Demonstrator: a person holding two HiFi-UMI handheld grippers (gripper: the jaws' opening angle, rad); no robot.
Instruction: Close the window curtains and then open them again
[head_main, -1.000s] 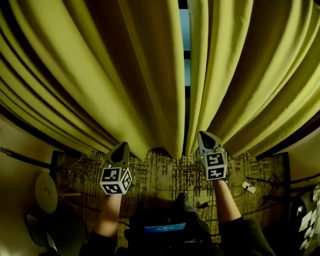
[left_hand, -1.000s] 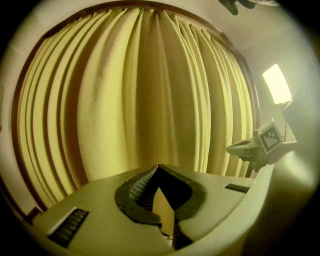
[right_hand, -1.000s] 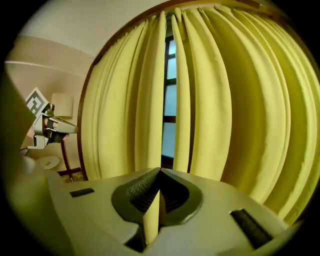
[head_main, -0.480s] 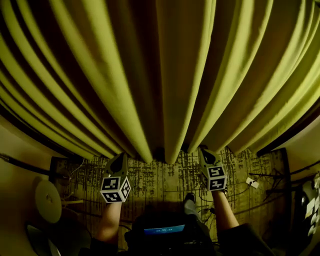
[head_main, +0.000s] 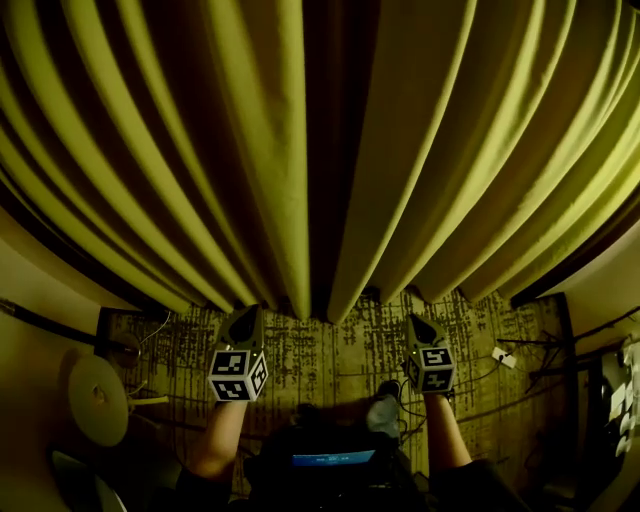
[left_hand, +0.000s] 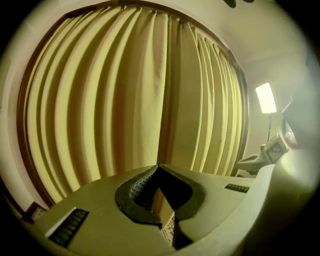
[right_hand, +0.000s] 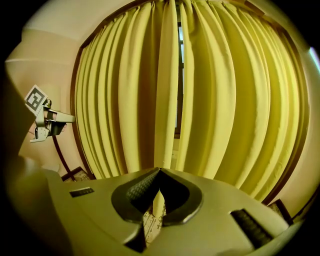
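Now I hold both forearms low and parallel, left gripper (head_main: 244, 316) and right gripper (head_main: 417, 324) clenched empty, aimed at the curtains (head_main: 300, 150).

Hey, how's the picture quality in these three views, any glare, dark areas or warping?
Head view: dim, fisheye fans the curtains, carpet murky. Left gripper view: dark round vignette, lamp blown out at right. Right gripper view: brightest, folds bowed outward, daylight through a narrow window gap.

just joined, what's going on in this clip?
A person faces the yellow curtains holding the left gripper and right gripper, both shut, empty and held low, short of the fabric. The curtains are drawn together; the right gripper view shows only a thin sliver of window between them.
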